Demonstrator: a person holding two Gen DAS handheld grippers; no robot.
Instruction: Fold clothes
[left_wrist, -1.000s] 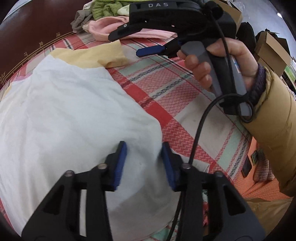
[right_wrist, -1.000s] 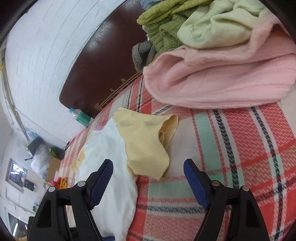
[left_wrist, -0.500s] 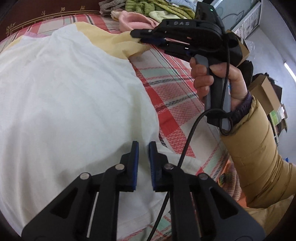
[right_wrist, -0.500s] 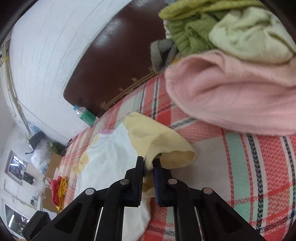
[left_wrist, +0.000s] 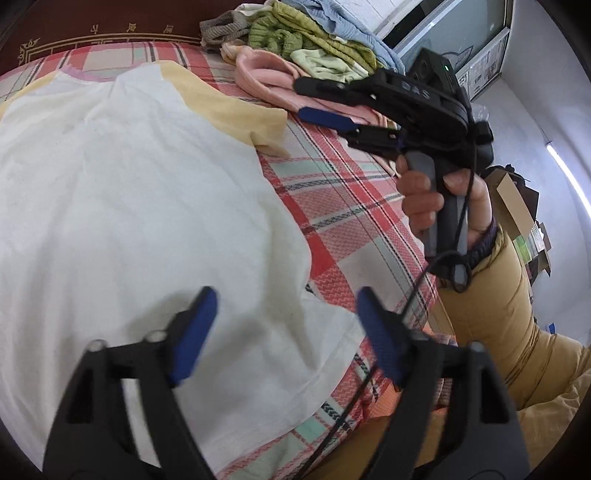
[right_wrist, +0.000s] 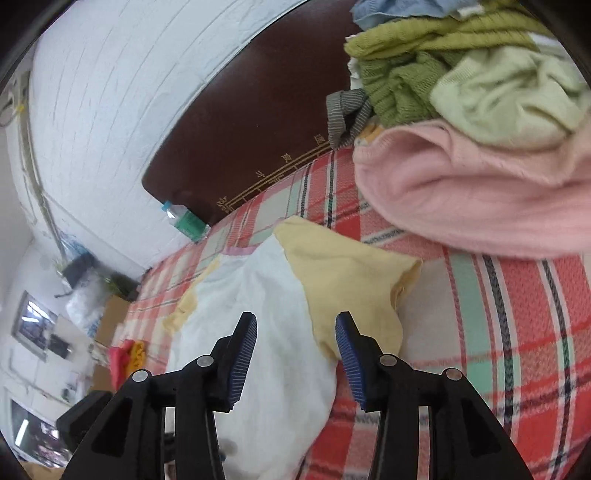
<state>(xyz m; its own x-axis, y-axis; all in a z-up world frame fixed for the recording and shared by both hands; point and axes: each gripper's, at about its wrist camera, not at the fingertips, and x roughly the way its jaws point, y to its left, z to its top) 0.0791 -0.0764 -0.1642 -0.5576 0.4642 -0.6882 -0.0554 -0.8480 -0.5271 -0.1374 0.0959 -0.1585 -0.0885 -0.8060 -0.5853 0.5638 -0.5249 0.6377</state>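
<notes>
A white T-shirt (left_wrist: 122, 206) with pale yellow sleeves (left_wrist: 236, 110) lies spread flat on a red plaid bed cover (left_wrist: 354, 221). My left gripper (left_wrist: 286, 332) is open and empty, hovering over the shirt's lower right hem. My right gripper (right_wrist: 295, 350) is open and empty, just above the shirt's right yellow sleeve (right_wrist: 347, 280). It also shows in the left wrist view (left_wrist: 325, 99), held in a hand beyond the sleeve. The white body of the shirt (right_wrist: 258, 325) runs away under it.
A pile of unfolded clothes, pink (right_wrist: 472, 199), green (right_wrist: 417, 74) and blue, sits at the bed's head on the right. A dark brown headboard (right_wrist: 243, 129) backs the bed. A water bottle (right_wrist: 184, 221) stands by the headboard. Cardboard boxes (left_wrist: 517, 206) stand beside the bed.
Both grippers were shut on the shirt half a second ago, the left on the hem, the right on the yellow sleeve. Both have opened and let go; the shirt lies flat.
</notes>
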